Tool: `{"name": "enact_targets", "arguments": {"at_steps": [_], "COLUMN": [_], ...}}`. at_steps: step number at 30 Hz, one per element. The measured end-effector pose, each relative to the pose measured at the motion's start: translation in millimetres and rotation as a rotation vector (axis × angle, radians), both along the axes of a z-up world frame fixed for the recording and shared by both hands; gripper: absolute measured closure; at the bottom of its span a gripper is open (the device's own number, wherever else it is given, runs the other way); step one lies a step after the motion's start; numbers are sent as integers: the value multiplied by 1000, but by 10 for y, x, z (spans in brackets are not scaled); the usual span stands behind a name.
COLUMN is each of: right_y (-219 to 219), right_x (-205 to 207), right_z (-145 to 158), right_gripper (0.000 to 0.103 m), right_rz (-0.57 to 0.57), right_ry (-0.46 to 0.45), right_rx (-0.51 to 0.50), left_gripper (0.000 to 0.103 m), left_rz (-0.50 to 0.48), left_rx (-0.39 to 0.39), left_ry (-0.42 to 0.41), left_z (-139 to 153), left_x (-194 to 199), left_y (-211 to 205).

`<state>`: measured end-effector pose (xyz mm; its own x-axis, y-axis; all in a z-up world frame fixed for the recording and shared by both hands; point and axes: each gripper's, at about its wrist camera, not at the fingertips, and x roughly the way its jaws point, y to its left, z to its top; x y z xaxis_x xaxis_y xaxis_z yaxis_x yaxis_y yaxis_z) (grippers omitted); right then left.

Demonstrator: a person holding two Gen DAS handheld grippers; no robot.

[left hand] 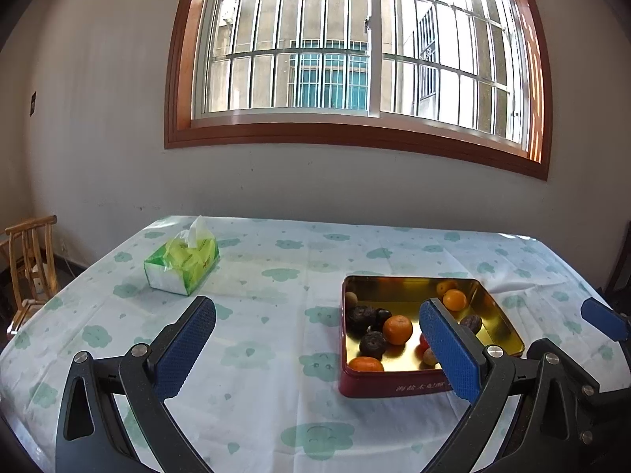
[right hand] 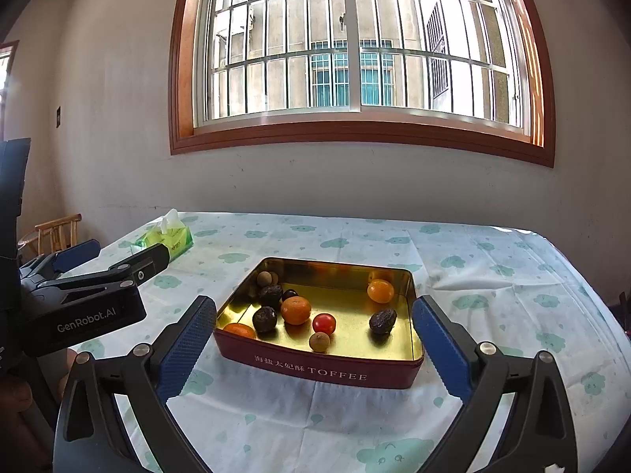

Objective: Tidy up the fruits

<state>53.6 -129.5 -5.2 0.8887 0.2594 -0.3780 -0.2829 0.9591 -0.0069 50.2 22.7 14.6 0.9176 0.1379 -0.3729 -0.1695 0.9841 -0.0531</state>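
Jaws of both the left gripper (left hand: 315, 349) and right gripper (right hand: 315, 345) are held spread and empty; the toffee tin (right hand: 335, 370) of mixed fruit is framed between the right pair, presumably for a first pick.

**Two wrist cameras, one table, one window**

Both fisheye views look low across the clothed table (left hand: 276, 276) toward the barred window (right hand: 355, 51). The left wrist camera sits further left, with the toffee tin (left hand: 394, 384) off to its right. The right wrist camera faces the tin (right hand: 315, 370) head-on and close. Both share the tissue box (left hand: 181, 264) and the wall.
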Motion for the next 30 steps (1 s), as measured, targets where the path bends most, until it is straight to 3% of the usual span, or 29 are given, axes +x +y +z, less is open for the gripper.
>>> {"name": "enact_targets", "arguments": {"at_steps": [30], "right_y": [75], "right_x": [-197], "right_z": [128], "right_gripper": [1], "right_rz": [3], "right_ry": [-34], "right_rx": [-7], "left_gripper": [1], "left_rz": [11], "left_rx": [5], "left_ry": [-35], "left_z": [82], "left_x": [-207], "left_y": [16]}}
